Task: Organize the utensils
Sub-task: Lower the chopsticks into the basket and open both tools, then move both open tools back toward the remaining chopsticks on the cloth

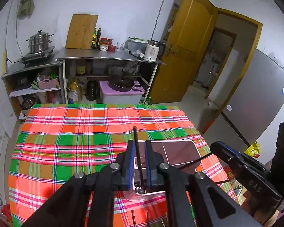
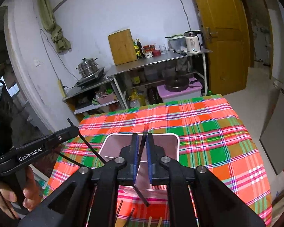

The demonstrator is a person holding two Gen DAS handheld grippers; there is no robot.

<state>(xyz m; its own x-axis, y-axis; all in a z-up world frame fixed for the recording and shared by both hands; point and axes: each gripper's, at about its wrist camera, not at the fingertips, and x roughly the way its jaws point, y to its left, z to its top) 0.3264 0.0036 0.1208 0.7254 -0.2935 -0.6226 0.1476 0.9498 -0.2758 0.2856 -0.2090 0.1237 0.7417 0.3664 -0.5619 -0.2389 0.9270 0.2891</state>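
Observation:
A white-rimmed divider tray [image 1: 194,147] [image 2: 111,141] lies on the plaid tablecloth. My left gripper [image 1: 139,143] hovers over its near end. A black chopstick [image 1: 138,160] stands between the blue pads with a gap on each side, its lower end down in the tray, so the jaws are slightly open. My right gripper [image 2: 142,137] is over the same tray. Another black chopstick [image 2: 142,170] slants loosely between its slightly open jaws. Each gripper shows in the other's view, the right gripper [image 1: 215,145] at the right and the left gripper [image 2: 75,129] at the left.
Several more chopsticks [image 2: 131,215] lie on the cloth close under the grippers. A person's hand [image 2: 28,194] holds the left tool. Beyond the table's far edge [image 1: 104,105] stand steel shelves [image 1: 108,57] with pots and bottles, a wooden door [image 1: 187,56] and a fridge [image 1: 259,102].

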